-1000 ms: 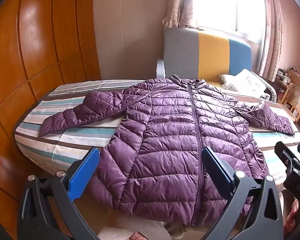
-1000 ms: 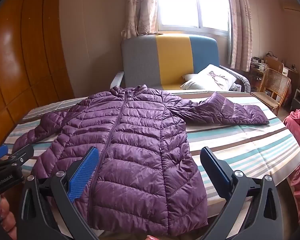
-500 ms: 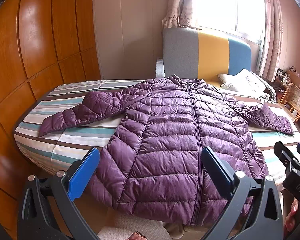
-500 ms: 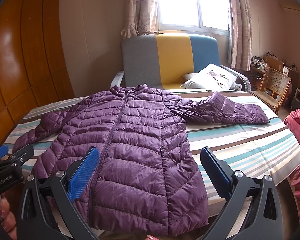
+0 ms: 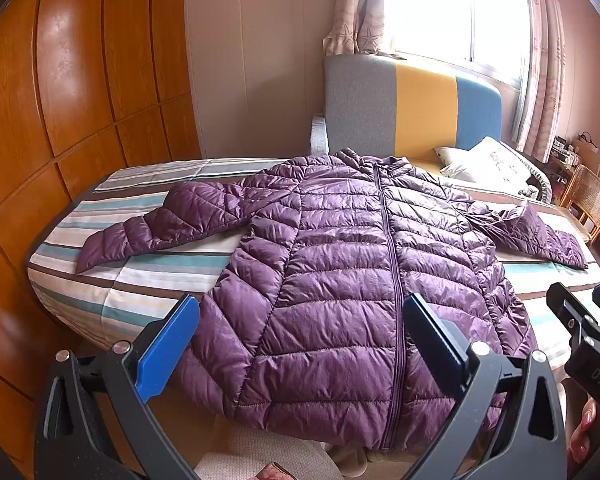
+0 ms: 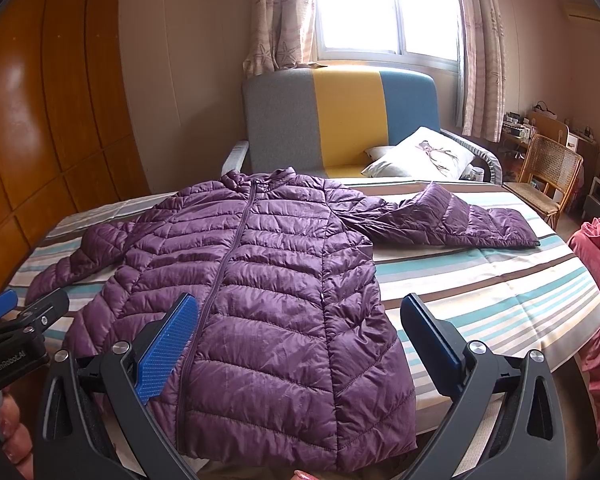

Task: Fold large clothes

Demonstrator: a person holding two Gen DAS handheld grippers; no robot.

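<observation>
The purple puffer jacket (image 5: 364,280) is lying zipped and flat on the striped bed (image 6: 500,288), its zipper axis running straight away from both grippers. The left gripper (image 5: 300,344) and right gripper (image 6: 300,344) are hanging wide open over the hem, about equally near, each facing its own sleeve.

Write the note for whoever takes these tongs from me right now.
Left tongs: open, holding nothing, above the jacket's hem.
Right tongs: open, holding nothing, above the hem on the other side.
Purple jacket: front up on the striped bed, zipped, collar toward the sofa. The hem hangs a little over the near edge.
Left sleeve and right sleeve are both spread out to the sides.
Done: the jacket is laid flat. No fold shows.
Left: fold both sleeves in over the body, then fold the body.
</observation>
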